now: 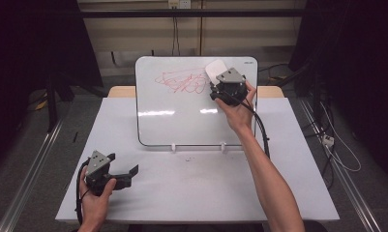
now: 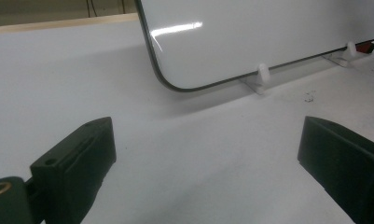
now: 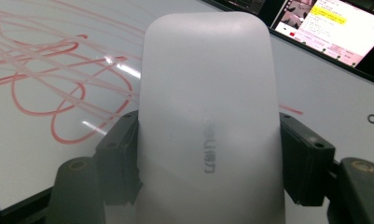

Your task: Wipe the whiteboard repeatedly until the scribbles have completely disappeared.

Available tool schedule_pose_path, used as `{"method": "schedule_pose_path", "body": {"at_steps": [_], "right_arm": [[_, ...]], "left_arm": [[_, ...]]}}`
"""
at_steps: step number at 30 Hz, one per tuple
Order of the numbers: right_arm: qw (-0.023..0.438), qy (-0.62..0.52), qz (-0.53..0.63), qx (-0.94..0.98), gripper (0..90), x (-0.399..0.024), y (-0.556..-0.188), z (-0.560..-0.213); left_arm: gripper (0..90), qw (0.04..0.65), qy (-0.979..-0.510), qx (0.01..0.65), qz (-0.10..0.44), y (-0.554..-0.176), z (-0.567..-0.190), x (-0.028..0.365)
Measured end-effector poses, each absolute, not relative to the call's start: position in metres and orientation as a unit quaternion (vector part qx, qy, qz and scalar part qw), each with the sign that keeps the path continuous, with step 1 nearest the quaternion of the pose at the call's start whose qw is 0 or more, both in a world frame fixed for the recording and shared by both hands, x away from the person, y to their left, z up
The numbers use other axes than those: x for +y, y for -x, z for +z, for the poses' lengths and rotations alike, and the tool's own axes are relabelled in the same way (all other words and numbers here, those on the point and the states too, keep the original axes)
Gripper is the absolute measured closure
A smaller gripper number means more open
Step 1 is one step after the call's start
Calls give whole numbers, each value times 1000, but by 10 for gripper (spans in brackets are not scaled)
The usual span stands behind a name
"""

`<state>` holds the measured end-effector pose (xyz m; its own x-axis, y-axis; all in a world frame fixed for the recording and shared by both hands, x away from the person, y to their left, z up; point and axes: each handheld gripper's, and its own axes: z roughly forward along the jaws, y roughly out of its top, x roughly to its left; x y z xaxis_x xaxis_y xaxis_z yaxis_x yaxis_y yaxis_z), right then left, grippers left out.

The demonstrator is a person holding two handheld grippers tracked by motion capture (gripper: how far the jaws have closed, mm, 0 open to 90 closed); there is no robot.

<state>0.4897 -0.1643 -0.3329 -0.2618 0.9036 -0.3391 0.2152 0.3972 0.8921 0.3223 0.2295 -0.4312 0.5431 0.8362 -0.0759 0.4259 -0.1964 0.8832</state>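
Right gripper (image 1: 219, 79) raised to the upper right of the whiteboard (image 1: 182, 121), fingers (image 3: 121, 154) clamped on the sides of a white eraser (image 3: 208, 121); eraser held flat toward the board just beside the red scribble (image 1: 182, 81), probably for wiping it off. Left gripper (image 1: 126, 169) resting low on the worktop (image 1: 182, 188) well apart from the board, fingers (image 2: 77, 158) spread wide and empty; likely parked clear of the wiping; board propped upright on small white clips (image 2: 263, 74).
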Motion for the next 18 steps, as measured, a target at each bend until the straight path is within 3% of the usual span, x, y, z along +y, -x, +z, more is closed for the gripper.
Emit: {"method": "schedule_pose_path", "body": {"at_steps": [18], "right_arm": [[447,-378,383,715,313,-129,-482,-346]], "left_arm": [[42,471,-746,417,217,-322,-432,224]]}}
